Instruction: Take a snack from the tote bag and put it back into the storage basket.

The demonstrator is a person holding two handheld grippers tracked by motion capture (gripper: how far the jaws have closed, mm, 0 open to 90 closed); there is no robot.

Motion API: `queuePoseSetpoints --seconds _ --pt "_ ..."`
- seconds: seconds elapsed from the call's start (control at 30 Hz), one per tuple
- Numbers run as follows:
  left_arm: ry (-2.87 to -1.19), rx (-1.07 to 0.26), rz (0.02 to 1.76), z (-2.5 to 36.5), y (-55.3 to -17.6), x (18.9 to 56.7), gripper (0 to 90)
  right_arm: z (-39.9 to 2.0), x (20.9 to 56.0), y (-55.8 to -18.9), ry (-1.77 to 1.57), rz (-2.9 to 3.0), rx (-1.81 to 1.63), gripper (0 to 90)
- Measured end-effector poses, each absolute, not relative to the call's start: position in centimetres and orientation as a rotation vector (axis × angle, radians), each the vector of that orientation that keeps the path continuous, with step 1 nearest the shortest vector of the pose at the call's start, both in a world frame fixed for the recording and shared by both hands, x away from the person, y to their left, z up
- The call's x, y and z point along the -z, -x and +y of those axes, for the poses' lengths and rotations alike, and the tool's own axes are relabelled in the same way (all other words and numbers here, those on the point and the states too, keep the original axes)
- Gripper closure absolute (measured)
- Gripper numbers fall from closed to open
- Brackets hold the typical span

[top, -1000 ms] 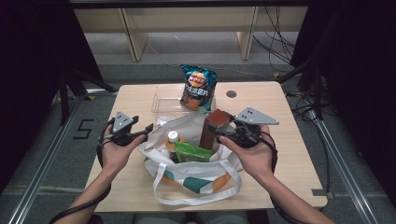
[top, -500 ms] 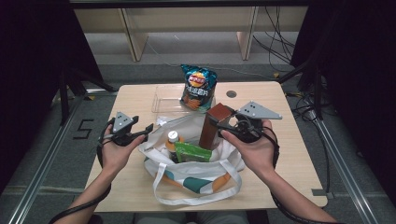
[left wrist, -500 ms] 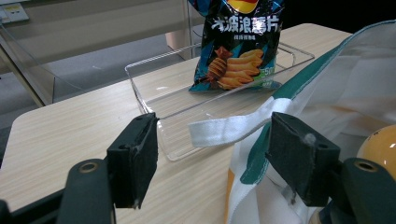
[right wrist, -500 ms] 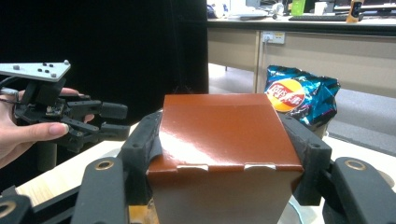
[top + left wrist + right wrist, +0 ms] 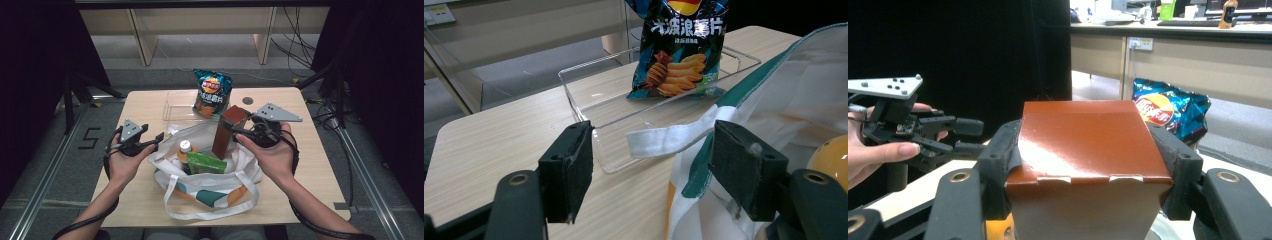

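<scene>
I've clamped my right gripper (image 5: 239, 134) on the brown carton (image 5: 227, 131), raised above the tote bag (image 5: 220, 172); left gripper (image 5: 156, 141) open beside the bag's rim; next, probably carry it toward the clear tray (image 5: 175, 106) ahead.

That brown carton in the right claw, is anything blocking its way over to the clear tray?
Nothing visible blocks it. The right gripper holds the brown carton above the tote bag. The clear tray is bare beside the chip bag standing in it.
</scene>
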State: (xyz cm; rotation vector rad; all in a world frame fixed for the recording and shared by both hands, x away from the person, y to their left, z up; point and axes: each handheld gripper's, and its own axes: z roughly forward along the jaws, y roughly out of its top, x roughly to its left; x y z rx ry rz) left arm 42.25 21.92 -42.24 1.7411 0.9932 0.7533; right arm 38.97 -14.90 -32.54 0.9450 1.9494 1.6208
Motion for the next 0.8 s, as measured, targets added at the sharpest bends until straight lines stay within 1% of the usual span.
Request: queuePoseSetpoints --seconds 0.43,0.57,0.8 --pt "-1.741 -0.753 0.992 21.9 -42.3 42.2 32.7 -14.8 31.7 -39.1 -0.950 1.917 -1.652 39.4" --pt "-1.740 -0.753 0.992 21.9 -42.3 42.2 32.7 -14.8 31.7 -39.4 -0.896 1.893 -1.643 39.4" --pt "-1.740 -0.754 0.992 21.9 -42.3 42.2 32.8 -14.9 31.0 -39.4 -0.941 1.885 -1.668 39.4"
